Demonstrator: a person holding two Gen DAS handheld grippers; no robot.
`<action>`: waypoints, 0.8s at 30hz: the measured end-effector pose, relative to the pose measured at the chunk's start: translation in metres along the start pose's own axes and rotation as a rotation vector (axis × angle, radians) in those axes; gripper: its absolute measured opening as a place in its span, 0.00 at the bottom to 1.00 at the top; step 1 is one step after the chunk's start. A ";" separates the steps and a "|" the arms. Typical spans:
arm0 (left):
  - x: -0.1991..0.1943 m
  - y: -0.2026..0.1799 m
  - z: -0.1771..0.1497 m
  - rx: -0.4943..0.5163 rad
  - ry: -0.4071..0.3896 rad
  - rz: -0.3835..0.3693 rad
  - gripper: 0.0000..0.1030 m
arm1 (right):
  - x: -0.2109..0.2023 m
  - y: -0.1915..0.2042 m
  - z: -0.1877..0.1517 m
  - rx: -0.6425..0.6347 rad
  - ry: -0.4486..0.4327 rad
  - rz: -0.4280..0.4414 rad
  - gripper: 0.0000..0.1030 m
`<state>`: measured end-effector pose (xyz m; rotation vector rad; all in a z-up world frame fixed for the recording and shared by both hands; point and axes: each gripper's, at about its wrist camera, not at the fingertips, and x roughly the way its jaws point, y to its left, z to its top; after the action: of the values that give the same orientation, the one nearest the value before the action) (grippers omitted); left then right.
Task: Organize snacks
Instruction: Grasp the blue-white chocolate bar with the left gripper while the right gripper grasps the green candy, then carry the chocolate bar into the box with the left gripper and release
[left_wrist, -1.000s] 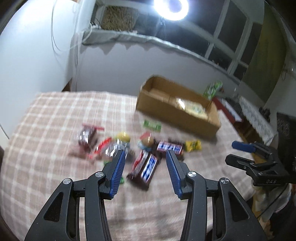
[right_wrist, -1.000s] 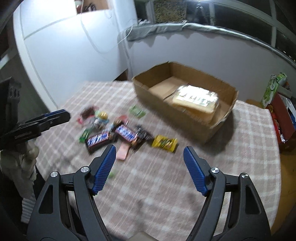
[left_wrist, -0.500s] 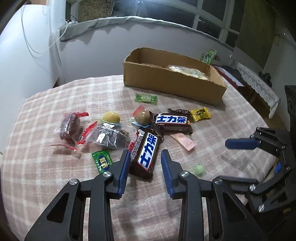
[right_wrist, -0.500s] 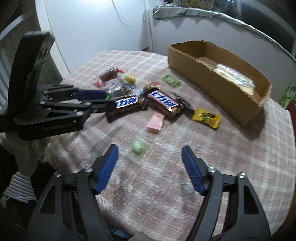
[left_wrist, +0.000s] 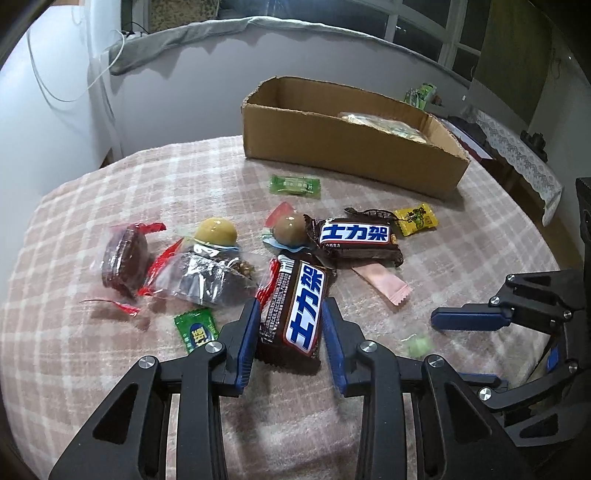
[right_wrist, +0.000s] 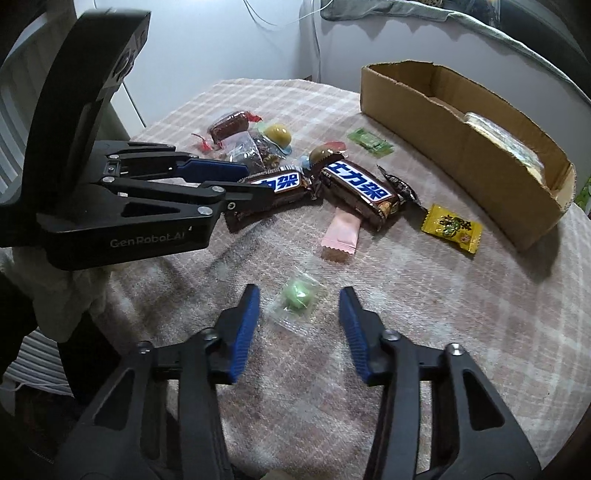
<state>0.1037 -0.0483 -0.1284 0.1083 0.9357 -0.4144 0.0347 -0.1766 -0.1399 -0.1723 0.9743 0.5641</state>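
Several wrapped snacks lie on a pink checked tablecloth (left_wrist: 110, 192). My left gripper (left_wrist: 291, 314) is open with its blue fingers on either side of a brown Snickers bar (left_wrist: 295, 306); whether the fingers touch it I cannot tell. It also shows in the right wrist view (right_wrist: 277, 186). My right gripper (right_wrist: 299, 295) is open around a small green candy in clear wrap (right_wrist: 297, 295). A second Snickers bar (left_wrist: 356, 236) lies beyond. A cardboard box (left_wrist: 354, 155) stands at the back and holds a pale packet (left_wrist: 384, 127).
Around the bars lie a pink sachet (right_wrist: 341, 230), a yellow sachet (right_wrist: 452, 227), green sachets (left_wrist: 295, 184), two round jelly cups (left_wrist: 216, 230), and red-wrapped dark snacks (left_wrist: 123, 258). The table edge falls off at the near left. A wall runs behind the box.
Both grippers have come down and forward to the table. The left fingers now flank the near Snickers bar; the right fingers now flank the green candy.
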 end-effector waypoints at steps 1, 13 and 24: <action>0.002 0.000 0.001 -0.001 0.003 -0.001 0.31 | 0.001 0.000 0.000 -0.002 0.001 -0.002 0.42; 0.009 0.007 -0.001 -0.042 0.007 -0.026 0.28 | 0.007 -0.001 0.004 -0.030 0.006 -0.030 0.27; -0.016 0.007 -0.007 -0.080 -0.047 -0.055 0.26 | -0.004 -0.009 0.003 0.008 -0.014 -0.015 0.23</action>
<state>0.0932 -0.0351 -0.1207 0.0000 0.9090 -0.4283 0.0399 -0.1844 -0.1358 -0.1683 0.9613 0.5472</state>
